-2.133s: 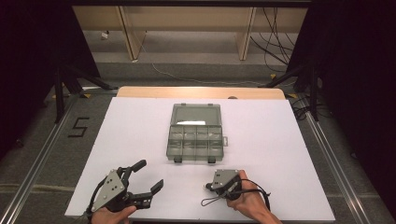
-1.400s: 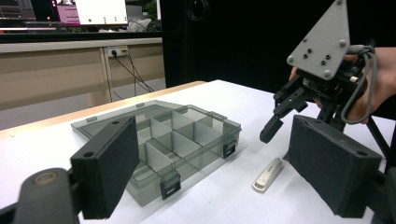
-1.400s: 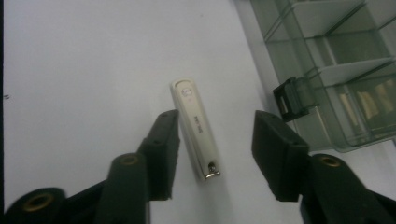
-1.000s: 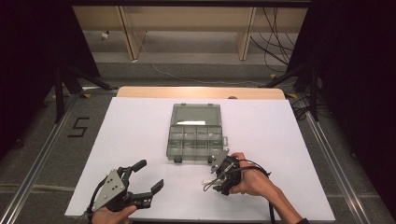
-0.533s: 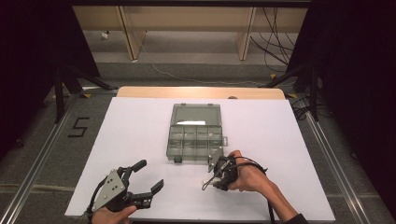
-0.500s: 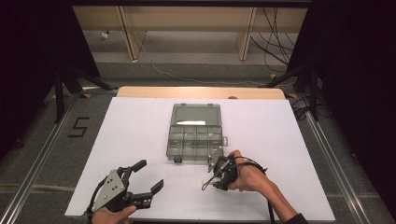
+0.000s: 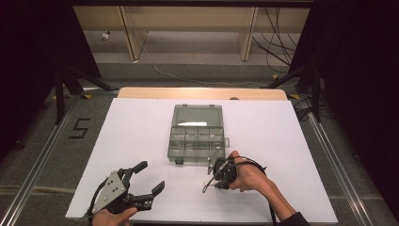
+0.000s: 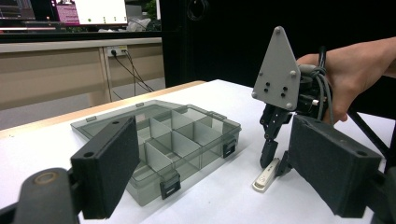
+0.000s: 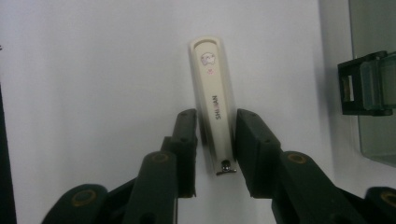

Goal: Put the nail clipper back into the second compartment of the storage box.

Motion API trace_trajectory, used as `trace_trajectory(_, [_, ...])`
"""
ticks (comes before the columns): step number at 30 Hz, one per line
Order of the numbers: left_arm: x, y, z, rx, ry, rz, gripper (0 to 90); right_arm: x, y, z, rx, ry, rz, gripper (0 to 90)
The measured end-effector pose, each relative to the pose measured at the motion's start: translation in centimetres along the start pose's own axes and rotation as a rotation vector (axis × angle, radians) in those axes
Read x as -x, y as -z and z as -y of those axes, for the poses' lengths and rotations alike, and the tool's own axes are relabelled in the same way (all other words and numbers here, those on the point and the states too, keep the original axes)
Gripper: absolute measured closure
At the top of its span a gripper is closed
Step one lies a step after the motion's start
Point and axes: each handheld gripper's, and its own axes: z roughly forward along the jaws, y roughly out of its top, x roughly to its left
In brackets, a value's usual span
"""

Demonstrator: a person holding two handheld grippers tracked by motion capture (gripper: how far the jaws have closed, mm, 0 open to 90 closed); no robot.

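Since two seconds ago your right gripper (image 7: 210,173) has come forward to the front right corner of the compartment box (image 7: 196,135), and its jaws have just been closing around the nail clipper (image 9: 214,103), which lies flat on the tabletop (image 7: 141,136) just beside that corner. Small gaps seem to remain at each side, so it is not clamped. Its long axis runs straight along the jaws, lever end nearest you. Your left gripper (image 7: 149,181) waits wide apart, farther from the box.
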Motion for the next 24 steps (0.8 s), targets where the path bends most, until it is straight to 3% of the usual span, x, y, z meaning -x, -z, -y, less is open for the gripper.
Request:
trace_trajectory(10, [0.1, 0.0, 0.0, -0.001, 0.004, 0.0, 16.1, -0.2, -0.1, -0.6, -0.053, 0.025, 0.02, 77.4])
trace_trajectory(15, [0.0, 0.0, 0.0, 0.0, 0.002, 0.0, 16.1, -0.5, 0.0, -0.7, -0.06, -0.009, 0.025, 77.5])
trace_trajectory(16, [0.0, 0.0, 0.0, 0.0, 0.002, 0.0, 16.1, -0.5, 0.0, -0.7, -0.055, 0.007, 0.029, 77.5])
trace_trajectory(19, [0.0, 0.0, 0.0, 0.003, 0.006, -0.001, 16.1, -0.4, 0.1, -0.6, -0.039, -0.017, 0.035, 77.6])
trace_trajectory(20, [0.0, 0.0, 0.0, 0.007, 0.008, -0.001, 16.1, -0.2, 0.3, -0.5, -0.037, 0.003, 0.034, 77.5])
trace_trajectory(21, [0.0, 0.0, 0.0, 0.008, 0.006, 0.0, 16.1, -0.4, 0.4, -0.5, -0.009, -0.031, 0.024, 77.6])
trace_trajectory(24, [0.0, 0.0, 0.0, 0.008, 0.008, -0.002, 16.1, -0.3, 1.4, -0.5, 0.062, -0.053, 0.046, 77.6])
